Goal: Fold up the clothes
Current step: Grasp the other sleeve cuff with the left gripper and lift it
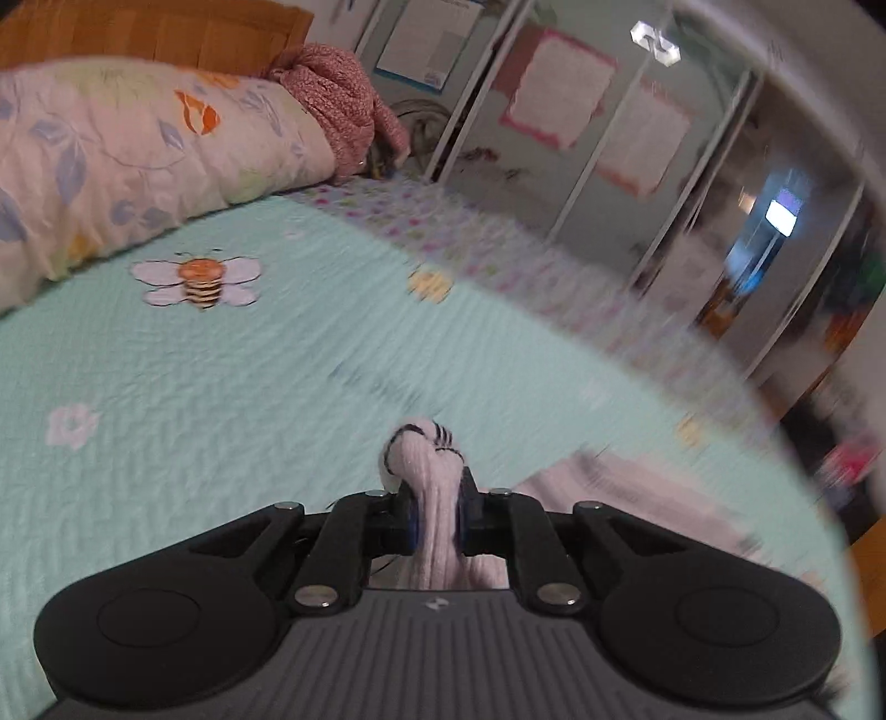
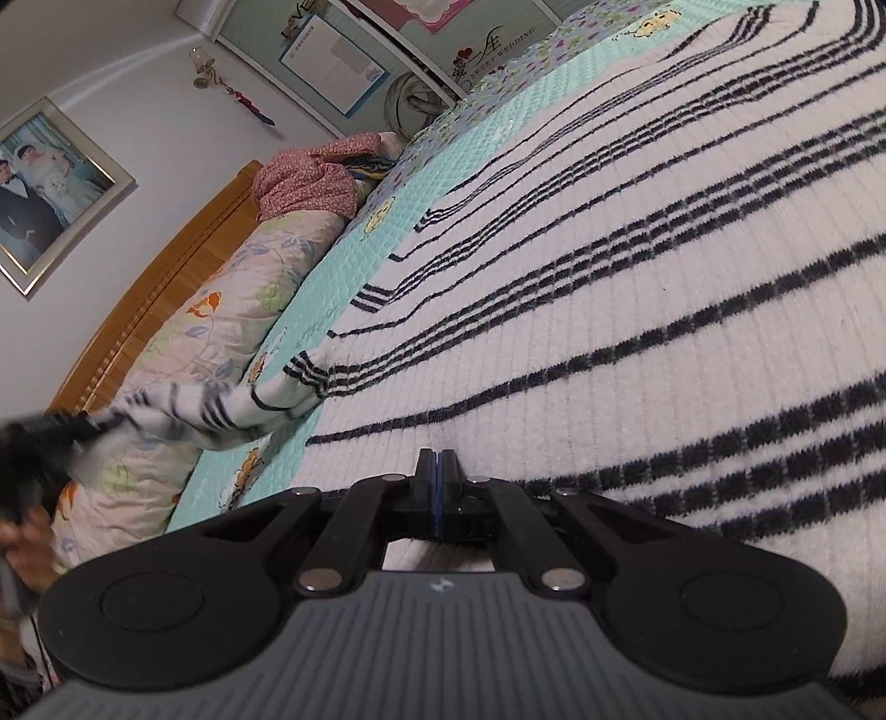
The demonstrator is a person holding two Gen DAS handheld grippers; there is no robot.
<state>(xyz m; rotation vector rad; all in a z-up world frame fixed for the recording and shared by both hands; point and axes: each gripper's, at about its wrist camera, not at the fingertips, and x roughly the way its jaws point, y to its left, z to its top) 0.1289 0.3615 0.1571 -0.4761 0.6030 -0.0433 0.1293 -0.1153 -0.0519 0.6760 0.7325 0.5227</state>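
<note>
Jaws of left gripper [image 1: 436, 501] pinch striped sweater [image 2: 637, 310] fabric.

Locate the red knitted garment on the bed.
In both wrist views the red knitted garment lies heaped at the far end of the floral quilt roll, beside the wooden headboard.

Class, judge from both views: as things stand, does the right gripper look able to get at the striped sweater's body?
Probably yes. The right gripper hovers shut just over the sweater's body, nothing between them; it must open first. The left gripper only holds the sleeve aside.
</note>
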